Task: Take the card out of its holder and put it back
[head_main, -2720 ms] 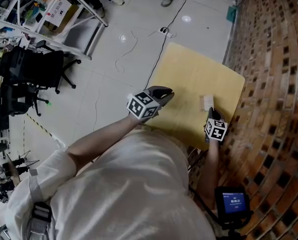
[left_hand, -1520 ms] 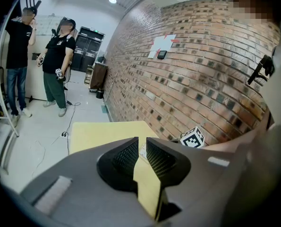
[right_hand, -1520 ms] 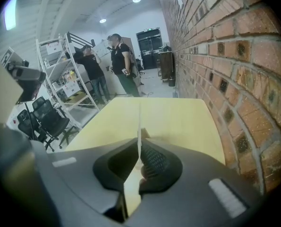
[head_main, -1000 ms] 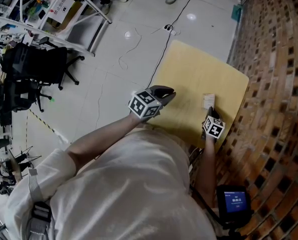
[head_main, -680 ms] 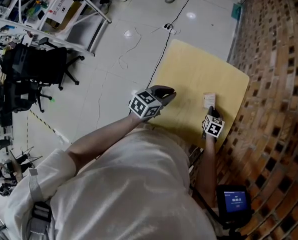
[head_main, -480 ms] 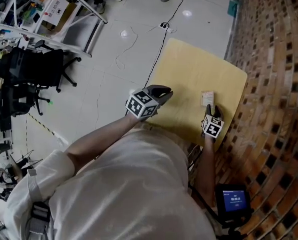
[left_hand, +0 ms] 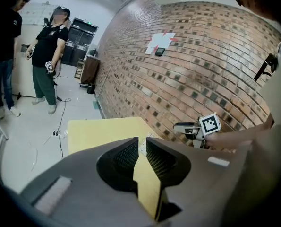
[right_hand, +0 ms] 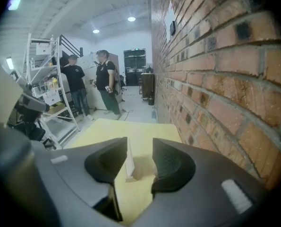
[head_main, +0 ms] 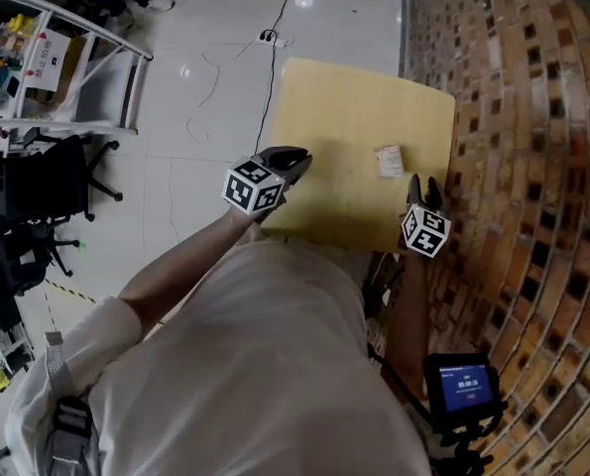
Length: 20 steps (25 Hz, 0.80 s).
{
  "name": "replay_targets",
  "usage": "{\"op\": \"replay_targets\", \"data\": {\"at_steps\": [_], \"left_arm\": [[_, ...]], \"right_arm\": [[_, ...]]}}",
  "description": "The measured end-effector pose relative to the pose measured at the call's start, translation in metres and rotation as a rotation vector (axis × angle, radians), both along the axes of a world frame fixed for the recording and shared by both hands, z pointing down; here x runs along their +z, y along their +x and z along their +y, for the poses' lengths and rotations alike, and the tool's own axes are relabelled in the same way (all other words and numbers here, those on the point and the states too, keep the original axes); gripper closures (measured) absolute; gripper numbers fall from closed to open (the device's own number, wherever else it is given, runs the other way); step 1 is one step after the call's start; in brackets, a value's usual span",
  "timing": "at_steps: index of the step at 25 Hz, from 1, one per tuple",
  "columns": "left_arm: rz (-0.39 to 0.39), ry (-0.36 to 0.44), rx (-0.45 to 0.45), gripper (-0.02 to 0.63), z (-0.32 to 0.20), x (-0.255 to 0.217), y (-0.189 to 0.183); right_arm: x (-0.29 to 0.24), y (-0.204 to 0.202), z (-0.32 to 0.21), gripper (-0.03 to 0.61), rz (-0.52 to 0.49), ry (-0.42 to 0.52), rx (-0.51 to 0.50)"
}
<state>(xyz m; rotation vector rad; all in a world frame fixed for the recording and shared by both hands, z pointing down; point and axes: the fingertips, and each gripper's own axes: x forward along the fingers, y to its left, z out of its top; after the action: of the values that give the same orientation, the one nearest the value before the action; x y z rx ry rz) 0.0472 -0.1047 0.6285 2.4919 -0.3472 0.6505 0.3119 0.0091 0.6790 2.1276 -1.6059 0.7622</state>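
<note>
Just ahead of the right gripper, a little off its fingertips, the card stands on edge in its holder on the yellow tabletop. We've got those jaws spread wide (they've just been opening) and nothing sits between the pads. The card only lines up with the gap further out. Our guess is the card is already seated in its slot, so there's no reason to keep pinching it. It looks like a thin white card, upright and seen nearly edge-on, in a low tan block. Off to the left, well apart from the card, the left gripper hovers over the tabletop's near edge. Its jaws are nearly together with just a slit between them, holding nothing. We reckon it's parked there to stay out of the way.
</note>
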Motion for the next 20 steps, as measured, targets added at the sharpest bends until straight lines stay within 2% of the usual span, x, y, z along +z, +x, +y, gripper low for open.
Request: {"op": "replay_targets", "data": {"at_steps": [5, 11, 20], "left_arm": [[0.031, 0.039, 0.067, 0.544, -0.027, -0.012, -0.005], [0.080, 0.081, 0.121, 0.552, -0.053, -0.033, -0.016], [0.102, 0.090, 0.122, 0.560, -0.080, -0.029, -0.082]], "right_arm": [[-0.046, -0.017, 0.008, 0.428, 0.041, 0.050, 0.075], [-0.066, -0.042, 0.027, 0.449, 0.071, 0.065, 0.171], [-0.072, -0.100, 0.045, 0.469, 0.105, 0.065, 0.259]]}}
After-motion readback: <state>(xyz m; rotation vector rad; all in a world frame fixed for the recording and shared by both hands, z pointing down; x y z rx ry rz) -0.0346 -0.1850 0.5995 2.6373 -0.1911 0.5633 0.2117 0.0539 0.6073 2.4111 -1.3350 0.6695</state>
